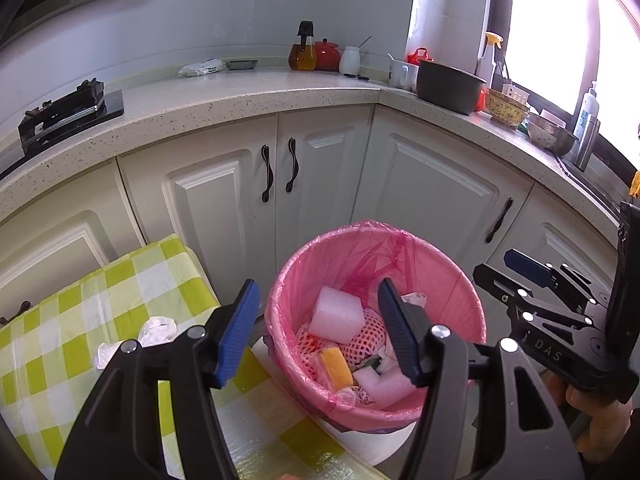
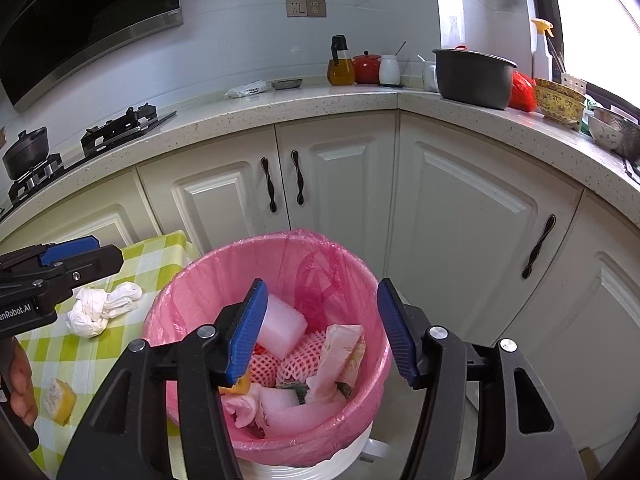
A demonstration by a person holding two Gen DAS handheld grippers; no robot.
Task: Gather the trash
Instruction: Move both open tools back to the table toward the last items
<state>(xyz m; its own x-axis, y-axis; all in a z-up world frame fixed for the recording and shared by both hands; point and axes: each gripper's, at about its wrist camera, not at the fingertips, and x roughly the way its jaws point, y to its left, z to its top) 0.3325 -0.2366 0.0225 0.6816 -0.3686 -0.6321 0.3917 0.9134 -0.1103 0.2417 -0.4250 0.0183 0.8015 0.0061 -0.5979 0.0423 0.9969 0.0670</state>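
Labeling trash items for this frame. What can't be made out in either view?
- Bin contents: the left claw in the left wrist view and the right claw in the right wrist view cover part of the pink-lined bin.
- Crumpled tissue: partly behind a claw finger in the left wrist view.
- Checked table: cut off by the frame edge.
- Sponge piece: near side blocked by the claw body.

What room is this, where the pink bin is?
A home kitchen, most likely: a gas stove is set into the speckled counter, cupboards run beneath it, and a cooking pot stands by the window.
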